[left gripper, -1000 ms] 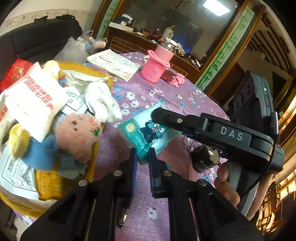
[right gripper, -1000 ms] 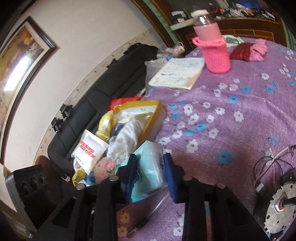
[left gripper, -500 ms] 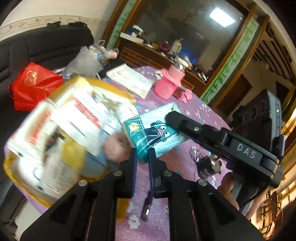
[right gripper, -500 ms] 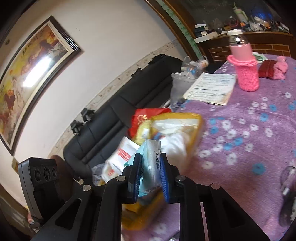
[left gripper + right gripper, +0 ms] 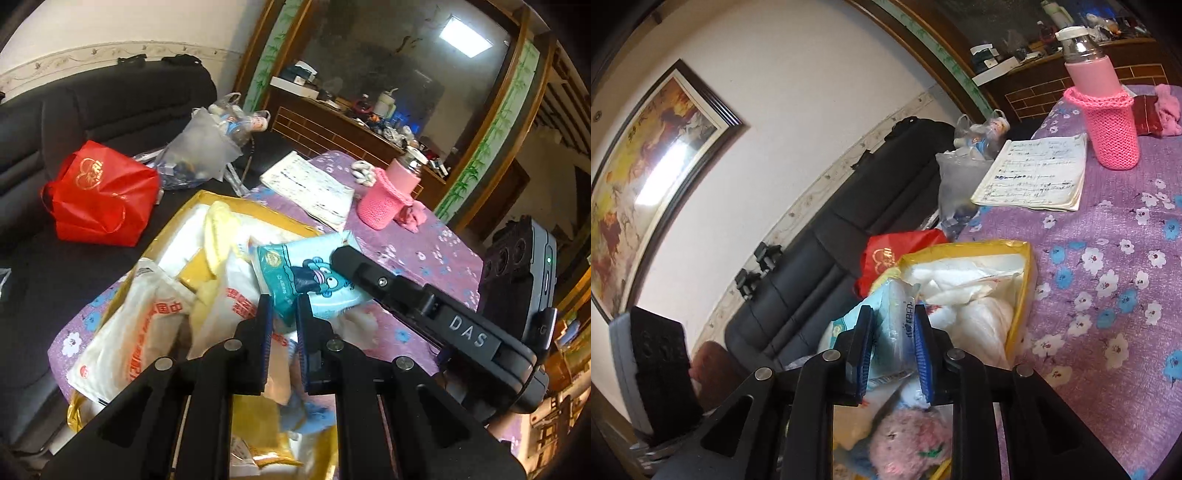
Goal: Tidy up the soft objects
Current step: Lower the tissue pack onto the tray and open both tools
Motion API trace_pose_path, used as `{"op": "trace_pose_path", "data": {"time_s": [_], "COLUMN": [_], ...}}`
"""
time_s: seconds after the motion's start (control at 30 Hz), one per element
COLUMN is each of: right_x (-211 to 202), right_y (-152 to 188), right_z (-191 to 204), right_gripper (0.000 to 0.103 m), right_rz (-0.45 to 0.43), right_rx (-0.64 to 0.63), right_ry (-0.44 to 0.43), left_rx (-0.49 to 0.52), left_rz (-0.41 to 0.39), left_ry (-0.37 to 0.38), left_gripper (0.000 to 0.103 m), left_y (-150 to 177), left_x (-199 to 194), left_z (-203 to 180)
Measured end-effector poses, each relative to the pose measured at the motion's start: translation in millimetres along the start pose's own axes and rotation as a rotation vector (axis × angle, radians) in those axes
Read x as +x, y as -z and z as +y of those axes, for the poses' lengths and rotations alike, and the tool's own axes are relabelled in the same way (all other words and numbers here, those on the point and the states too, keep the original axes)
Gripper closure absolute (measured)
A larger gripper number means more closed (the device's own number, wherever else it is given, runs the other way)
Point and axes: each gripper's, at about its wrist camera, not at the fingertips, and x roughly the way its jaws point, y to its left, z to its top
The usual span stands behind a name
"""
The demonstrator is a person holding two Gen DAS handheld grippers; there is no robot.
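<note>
The right gripper (image 5: 892, 350) has the teal tissue pack (image 5: 892, 325) between its blue-padded fingers (image 5: 865, 347), which are easing apart at this moment though the pads look to be touching the pack's two broad faces. The pack hangs over the open yellow bag (image 5: 1019, 295), at about 12 o'clock from the fingertips, with a pink plush toy (image 5: 908, 446) lying in the bag below at 6 o'clock. It looks light and squashy, its film wrapper smooth and likely slippery, so a hold across the thick middle should serve better than one at a crimped end. The left gripper (image 5: 283, 343) carries nothing, its fingers nearly together, pointing down over the bag; the pack (image 5: 306, 277) sits just beyond its tips at 12 o'clock. The flowered tabletop (image 5: 1115, 280) spreads towards 3 o'clock.
</note>
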Motion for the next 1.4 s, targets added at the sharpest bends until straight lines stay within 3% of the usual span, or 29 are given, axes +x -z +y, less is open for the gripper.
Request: {"op": "trace_pose_path", "data": {"time_s": [0.03, 0.17, 0.27, 0.33, 0.5, 0.6, 0.8, 0.97, 1.1, 1.2, 1.4], "right_x": [3, 4, -10, -15, -12, -17, -55, -95, -122, -126, -124], "right_y": [2, 2, 0, 1, 10, 15, 35, 68, 93, 103, 106], "right_z": [-1, 2, 0, -2, -5, 4, 26, 42, 48, 54, 79], "right_gripper": [0.077, 0.054, 0.034, 0.03, 0.03, 0.027, 0.015, 0.013, 0.012, 0.013, 0.014], "right_rz": [-0.004, -0.011, -0.066, -0.086, -0.098, -0.11, -0.123, -0.088, -0.063, 0.004, 0.047], "right_rx": [0.003, -0.057, -0.025, -0.015, -0.018, -0.059, -0.145, -0.149, -0.119, -0.104, -0.18], "right_ry": [0.0, 0.027, -0.011, -0.01, -0.001, 0.036, 0.081, 0.095, 0.201, 0.206, 0.292], "left_rx": [-0.002, 0.024, 0.044, 0.045, 0.051, 0.077, 0.145, 0.185, 0.148, 0.15, 0.158], "left_rz": [0.0, -0.011, -0.062, -0.117, -0.173, -0.123, -0.11, -0.078, -0.052, -0.046, -0.043], "left_ry": [-0.001, -0.034, -0.074, -0.105, -0.168, -0.149, -0.195, -0.236, -0.254, -0.28, -0.333], "left_gripper": [0.091, 0.074, 0.036, 0.03, 0.029, 0.029, 0.029, 0.029, 0.029, 0.029, 0.029], "left_y": [0, 1, 7, 12, 26, 33, 54, 68, 74, 77, 82], "left_x": [1, 0, -13, -24, -42, -47, -61, -71, -75, -76, -81], "left_z": [1, -2, -7, -8, -13, -17, -24, -20, -11, -8, -5]}}
